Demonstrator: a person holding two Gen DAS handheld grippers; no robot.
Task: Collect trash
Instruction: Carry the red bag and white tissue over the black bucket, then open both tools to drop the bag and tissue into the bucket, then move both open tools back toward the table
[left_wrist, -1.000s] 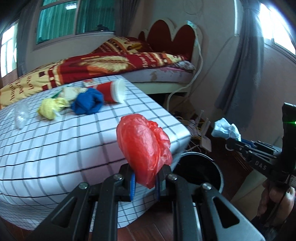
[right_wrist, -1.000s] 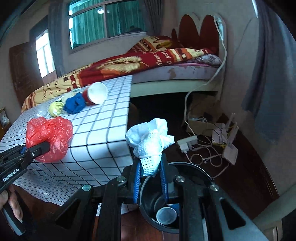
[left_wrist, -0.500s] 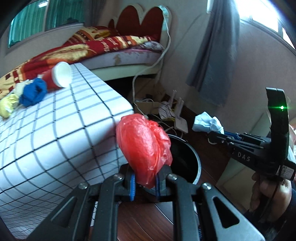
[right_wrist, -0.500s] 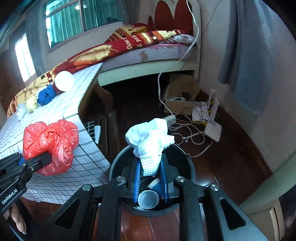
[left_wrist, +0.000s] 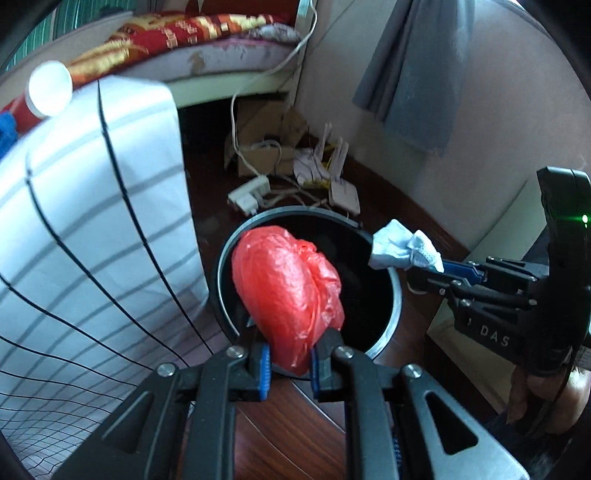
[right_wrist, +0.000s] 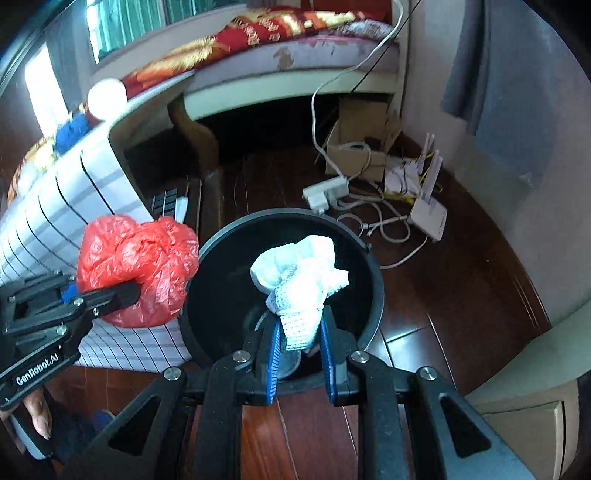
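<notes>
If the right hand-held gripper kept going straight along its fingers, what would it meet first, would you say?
The right hand-held gripper, shut on the white tissue wad, points down into the black trash bin. It would probably enter the bin's open mouth and meet the trash inside, though the depth is unclear.

We see our right gripper (right_wrist: 298, 345) clamping a white crumpled wad (right_wrist: 301, 275) above the black bin (right_wrist: 373, 295); at 9 o'clock, our left gripper (right_wrist: 122, 291) pinches a red plastic bag (right_wrist: 136, 266).
</notes>
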